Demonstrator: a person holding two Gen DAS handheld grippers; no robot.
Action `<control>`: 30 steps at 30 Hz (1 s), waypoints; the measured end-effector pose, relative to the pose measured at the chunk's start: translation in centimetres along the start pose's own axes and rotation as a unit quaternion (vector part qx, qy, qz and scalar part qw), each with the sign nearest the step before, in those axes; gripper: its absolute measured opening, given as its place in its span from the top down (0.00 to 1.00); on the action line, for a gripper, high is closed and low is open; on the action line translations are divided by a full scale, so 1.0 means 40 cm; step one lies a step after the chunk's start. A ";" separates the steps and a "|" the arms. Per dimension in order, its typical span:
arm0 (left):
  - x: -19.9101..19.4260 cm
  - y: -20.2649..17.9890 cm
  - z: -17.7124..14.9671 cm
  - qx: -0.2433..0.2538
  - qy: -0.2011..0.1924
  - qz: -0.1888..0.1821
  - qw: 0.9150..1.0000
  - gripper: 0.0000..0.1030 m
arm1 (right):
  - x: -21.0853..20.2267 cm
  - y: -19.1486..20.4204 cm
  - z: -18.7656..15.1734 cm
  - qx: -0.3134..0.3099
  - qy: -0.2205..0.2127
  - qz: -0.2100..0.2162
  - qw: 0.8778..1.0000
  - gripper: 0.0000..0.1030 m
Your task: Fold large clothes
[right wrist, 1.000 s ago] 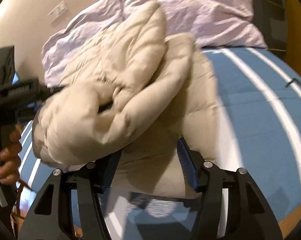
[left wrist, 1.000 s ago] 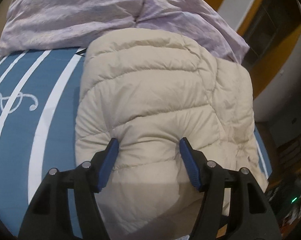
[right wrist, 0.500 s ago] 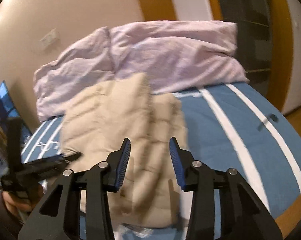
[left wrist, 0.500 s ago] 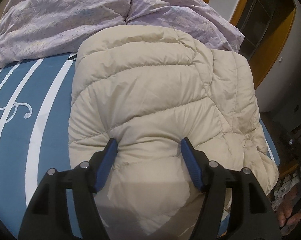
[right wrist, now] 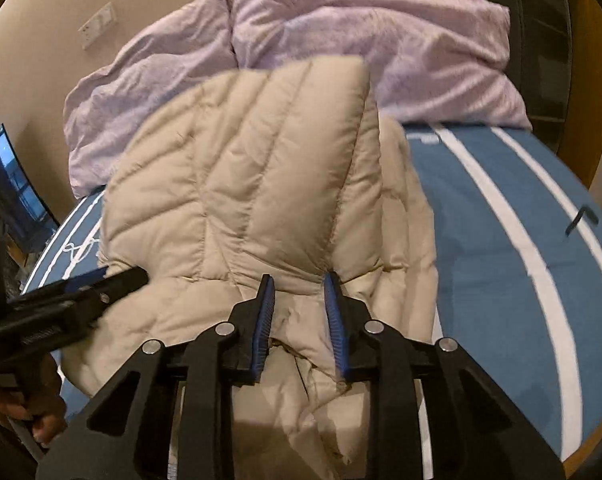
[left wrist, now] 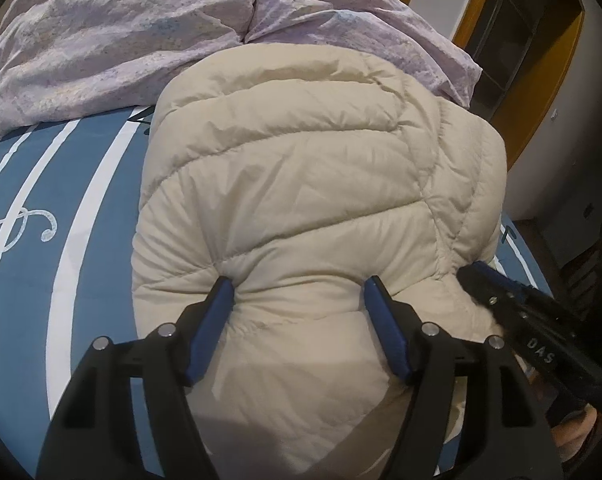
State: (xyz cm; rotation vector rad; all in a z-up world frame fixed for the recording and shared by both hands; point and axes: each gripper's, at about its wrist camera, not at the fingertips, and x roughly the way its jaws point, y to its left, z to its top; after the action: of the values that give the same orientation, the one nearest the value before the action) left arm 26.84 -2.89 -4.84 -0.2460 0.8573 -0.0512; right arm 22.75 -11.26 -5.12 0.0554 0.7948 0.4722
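Pinching puffy beige jacket [right wrist: 261, 184], right gripper [right wrist: 299, 284] jaws just closing, striped blue bedspread [right wrist: 501, 240]

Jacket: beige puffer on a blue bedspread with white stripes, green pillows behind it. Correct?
Not quite. The pillows are pale lilac, not green; the left wrist view shows this. The rest holds: a beige puffer jacket lies on the blue bedspread with white stripes.

The jacket [left wrist: 301, 184] lies on the bed [left wrist: 81, 200], its far end against the duvet [left wrist: 141, 32] bunched along the bed's far edge.
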 end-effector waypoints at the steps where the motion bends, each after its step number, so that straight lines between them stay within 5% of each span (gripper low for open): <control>1: 0.003 -0.003 0.000 0.003 0.000 0.001 1.000 0.34 | 0.006 -0.004 -0.005 0.002 0.002 0.000 1.000 0.75; 21: 0.046 -0.027 -0.016 0.038 -0.012 0.030 0.999 0.31 | 0.054 -0.040 -0.038 0.021 0.009 0.011 1.000 0.75; 26: -0.020 -0.008 -0.003 0.036 -0.014 0.007 0.999 0.32 | -0.007 -0.040 -0.010 0.015 0.010 -0.007 1.000 0.74; 30: -0.093 0.035 0.047 0.035 -0.058 0.026 0.997 0.32 | -0.099 -0.039 0.048 0.018 -0.043 -0.011 0.999 0.62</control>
State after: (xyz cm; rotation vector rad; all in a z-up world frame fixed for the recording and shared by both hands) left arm 25.73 -0.64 -1.23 -0.1596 0.7453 -0.0172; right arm 22.34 -14.11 -1.45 0.0988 0.7188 0.4319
